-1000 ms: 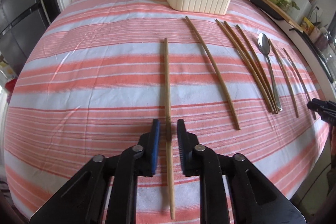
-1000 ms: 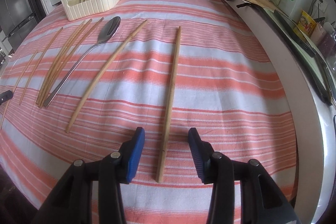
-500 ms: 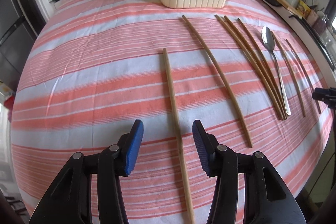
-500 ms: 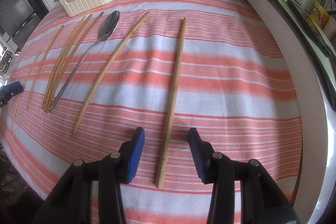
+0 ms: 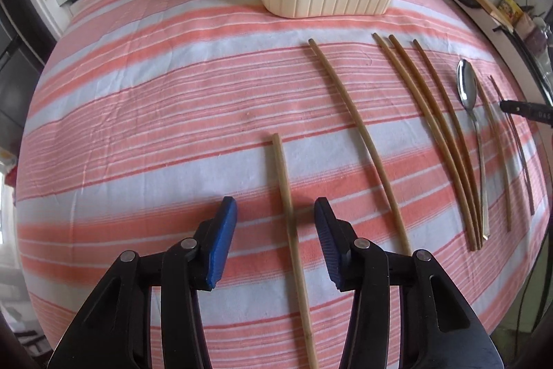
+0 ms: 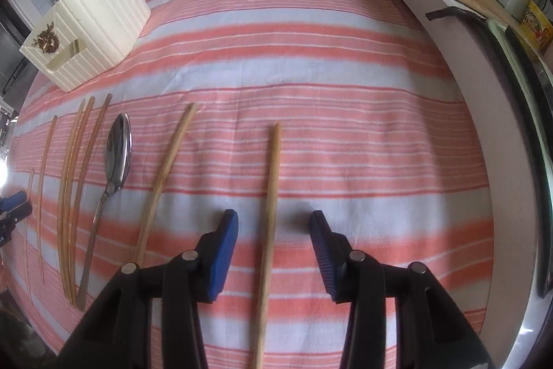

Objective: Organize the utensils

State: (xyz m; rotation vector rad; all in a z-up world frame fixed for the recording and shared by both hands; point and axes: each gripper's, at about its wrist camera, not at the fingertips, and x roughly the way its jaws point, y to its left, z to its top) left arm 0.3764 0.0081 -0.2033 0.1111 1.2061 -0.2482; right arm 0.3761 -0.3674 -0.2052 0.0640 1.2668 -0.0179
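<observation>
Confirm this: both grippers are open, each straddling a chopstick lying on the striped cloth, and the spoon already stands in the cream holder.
Not quite. The spoon lies flat on the striped cloth among the chopsticks, apart from the cream holder, as the right wrist view shows. The rest is right.
</observation>
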